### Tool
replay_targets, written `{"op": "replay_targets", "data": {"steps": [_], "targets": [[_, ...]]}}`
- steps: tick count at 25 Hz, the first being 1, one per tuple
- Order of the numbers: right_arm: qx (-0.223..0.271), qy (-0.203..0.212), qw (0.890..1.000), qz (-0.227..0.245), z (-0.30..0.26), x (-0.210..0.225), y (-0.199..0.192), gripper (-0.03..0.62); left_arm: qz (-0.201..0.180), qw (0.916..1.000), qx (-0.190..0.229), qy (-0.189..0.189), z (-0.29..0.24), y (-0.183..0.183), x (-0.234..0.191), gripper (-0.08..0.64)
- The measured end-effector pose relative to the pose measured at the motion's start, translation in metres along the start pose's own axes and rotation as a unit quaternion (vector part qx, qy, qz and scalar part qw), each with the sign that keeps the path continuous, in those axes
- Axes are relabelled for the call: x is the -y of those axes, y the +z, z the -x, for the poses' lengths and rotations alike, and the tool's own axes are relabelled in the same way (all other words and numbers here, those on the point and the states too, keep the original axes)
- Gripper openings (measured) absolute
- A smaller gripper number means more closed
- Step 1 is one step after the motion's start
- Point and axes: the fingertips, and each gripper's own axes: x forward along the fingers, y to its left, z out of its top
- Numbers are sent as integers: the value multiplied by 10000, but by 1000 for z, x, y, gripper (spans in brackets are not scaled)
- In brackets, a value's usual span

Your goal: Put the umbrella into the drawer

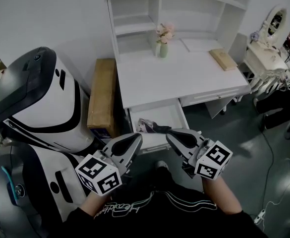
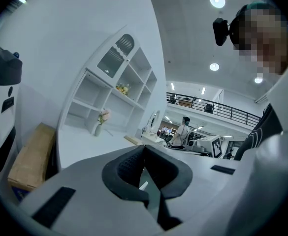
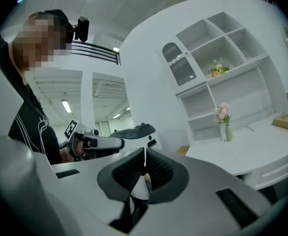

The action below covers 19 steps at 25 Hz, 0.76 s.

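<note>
The folded umbrella (image 1: pixel 147 126), patterned cloth with a dark handle, lies at the front left of the open white drawer (image 1: pixel 173 114) under the desk top (image 1: pixel 184 76). My left gripper (image 1: pixel 136 138) is just in front of the drawer's front edge, its jaws shut with nothing between them (image 2: pixel 144 147). My right gripper (image 1: pixel 170 133) is beside it, near the umbrella's handle end, also shut and empty (image 3: pixel 144 151). The two grippers' tips point toward each other. In the right gripper view the left gripper (image 3: pixel 131 132) shows ahead.
A vase of pink flowers (image 1: pixel 163 39) and a flat wooden block (image 1: pixel 223 59) stand on the desk. A wooden crate (image 1: pixel 101 90) leans at the desk's left, next to a large white-and-black machine (image 1: pixel 38 100). A vanity with a mirror (image 1: pixel 272 26) stands at the right.
</note>
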Motion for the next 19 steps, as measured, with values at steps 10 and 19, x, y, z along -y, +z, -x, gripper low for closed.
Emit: {"op": "replay_targets", "data": {"steps": [10,19], "targets": [[-154,16,9998,-101,-3,5,-14,48,188,9997,-45,117,-3,-11,-12,20],[-140,-81,9998,-127,5,22,-15,48,255,9996,-67,63,-22,-19,-15,20]]}}
